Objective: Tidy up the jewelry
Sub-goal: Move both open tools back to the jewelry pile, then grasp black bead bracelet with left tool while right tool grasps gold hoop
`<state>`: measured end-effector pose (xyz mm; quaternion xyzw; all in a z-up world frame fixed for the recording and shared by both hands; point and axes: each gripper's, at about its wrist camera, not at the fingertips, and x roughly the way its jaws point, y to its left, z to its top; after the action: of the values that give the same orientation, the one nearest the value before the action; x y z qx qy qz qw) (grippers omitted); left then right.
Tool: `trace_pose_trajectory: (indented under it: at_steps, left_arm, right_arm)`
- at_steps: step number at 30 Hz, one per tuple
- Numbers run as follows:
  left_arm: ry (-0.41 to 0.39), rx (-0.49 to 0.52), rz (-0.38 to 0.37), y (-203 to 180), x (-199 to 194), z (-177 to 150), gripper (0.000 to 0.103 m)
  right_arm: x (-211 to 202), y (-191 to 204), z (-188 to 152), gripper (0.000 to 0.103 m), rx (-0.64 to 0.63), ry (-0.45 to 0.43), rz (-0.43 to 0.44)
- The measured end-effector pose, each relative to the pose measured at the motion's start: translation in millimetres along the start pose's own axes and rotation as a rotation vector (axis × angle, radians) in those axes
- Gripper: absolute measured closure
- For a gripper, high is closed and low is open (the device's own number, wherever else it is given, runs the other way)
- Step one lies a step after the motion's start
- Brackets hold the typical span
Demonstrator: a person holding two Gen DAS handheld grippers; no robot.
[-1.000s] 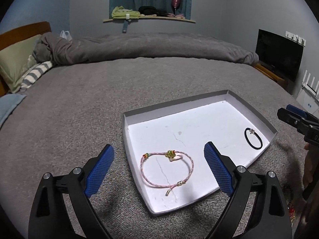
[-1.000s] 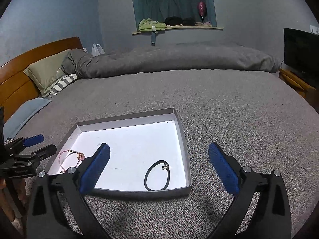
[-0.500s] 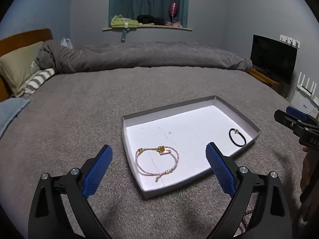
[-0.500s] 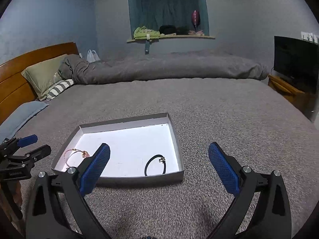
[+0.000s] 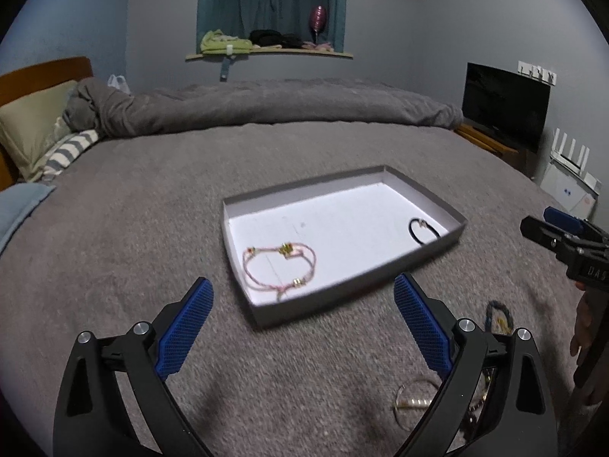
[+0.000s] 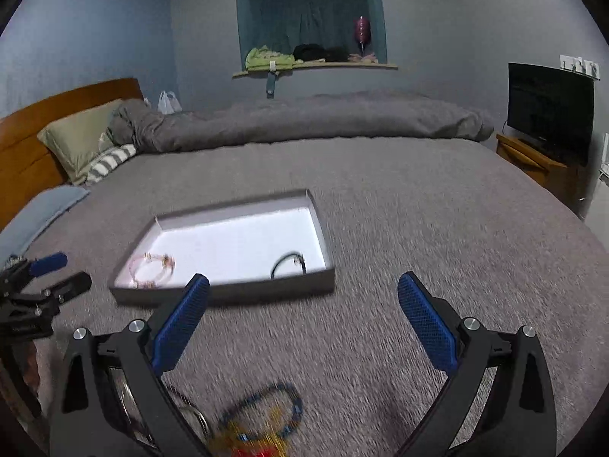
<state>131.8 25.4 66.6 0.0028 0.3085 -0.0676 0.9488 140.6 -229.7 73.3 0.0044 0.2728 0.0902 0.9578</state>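
Note:
A shallow grey tray (image 5: 354,297) with a white floor lies on the grey bed; it also shows in the right wrist view (image 6: 228,293). In it lie a pink cord bracelet (image 5: 279,270) (image 6: 152,268) and a black hair tie (image 5: 424,230) (image 6: 289,264). My left gripper (image 5: 302,327) is open and empty, short of the tray. My right gripper (image 6: 302,327) is open and empty, short of the tray too. Loose jewelry lies on the bed near me: a blue bead bracelet (image 6: 266,415) (image 5: 498,314) and a gold ring piece (image 5: 413,403).
A rolled grey duvet (image 5: 266,110) and pillows (image 5: 30,129) lie at the far side of the bed. A TV (image 5: 504,104) stands at the right. The other gripper shows in each view: the right one (image 5: 563,240), the left one (image 6: 34,293).
Both grippers have pulled back from the tray, which now looks smaller and farther. The loose jewelry on the bed near me has come into view. Both stay open.

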Motion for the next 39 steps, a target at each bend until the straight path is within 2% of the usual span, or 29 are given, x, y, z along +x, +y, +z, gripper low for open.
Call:
trace_pose_trajectory:
  at_steps: [8,13,17,21,25,30,33,36,38,39]
  left_arm:
    - [0.046,0.044,-0.053,-16,-3,-29,0.006]
    - [0.059,0.042,-0.094,-22,-15,-53,0.006]
    - [0.055,0.092,-0.094,-35,-26,-75,0.006]
    - [0.086,0.149,-0.116,-47,-31,-98,0.006]
    - [0.134,0.162,-0.138,-53,-24,-111,0.006]
    - [0.127,0.172,-0.145,-55,-23,-112,0.008]
    - [0.129,0.185,-0.154,-56,-24,-115,0.010]
    - [0.126,0.208,-0.167,-59,-26,-116,0.026]
    - [0.123,0.221,-0.170,-59,-26,-117,0.038]
    - [0.121,0.221,-0.173,-59,-27,-117,0.041]
  right_arm:
    - [-14,-8,-31,0.005,-0.034,0.034,0.012]
    - [-25,-21,-53,0.005,0.022,0.048,0.072]
    - [-35,-26,-73,0.005,0.058,0.051,0.094]
    - [-47,-14,-97,0.005,-0.002,0.060,0.092]
    - [-56,6,-117,0.005,-0.100,0.078,0.086]
    - [-52,20,-131,0.006,-0.166,0.133,0.095]
    - [-52,21,-132,0.006,-0.161,0.132,0.109]
    - [-49,23,-133,0.006,-0.166,0.138,0.107]
    - [-48,25,-135,0.015,-0.183,0.148,0.106]
    - [-47,25,-135,0.018,-0.189,0.150,0.105]
